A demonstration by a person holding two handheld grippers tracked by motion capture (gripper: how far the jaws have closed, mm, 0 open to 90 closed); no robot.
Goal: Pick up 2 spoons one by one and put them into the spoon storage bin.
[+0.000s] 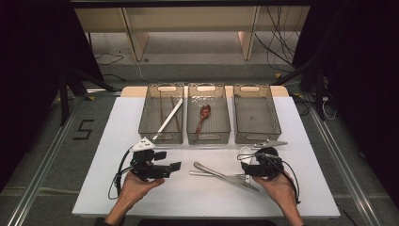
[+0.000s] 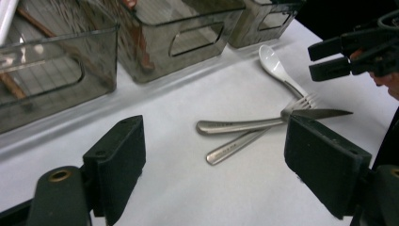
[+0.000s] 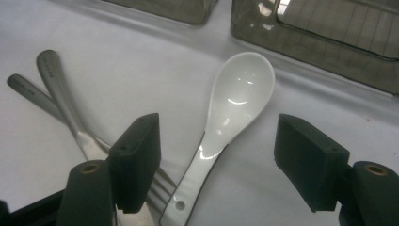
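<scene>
right hand-held gripper (image 3: 216, 165) spread over the white spoon (image 3: 230, 117) on the counter (image 1: 207, 193).
we see a glossy ceramic spoon, deep oval bowl, holed handle, lying flat between the wide black jaws, untouched, its handle beside a steel fork (image 3: 70, 117) and knife (image 2: 235, 126) with smooth matte handles, crossed. our left hand-held gripper (image 2: 211, 160) also stands spread, empty, low and level, aimed at the cutlery. three smoky clear plastic bins (image 1: 209, 120) sit behind.
</scene>
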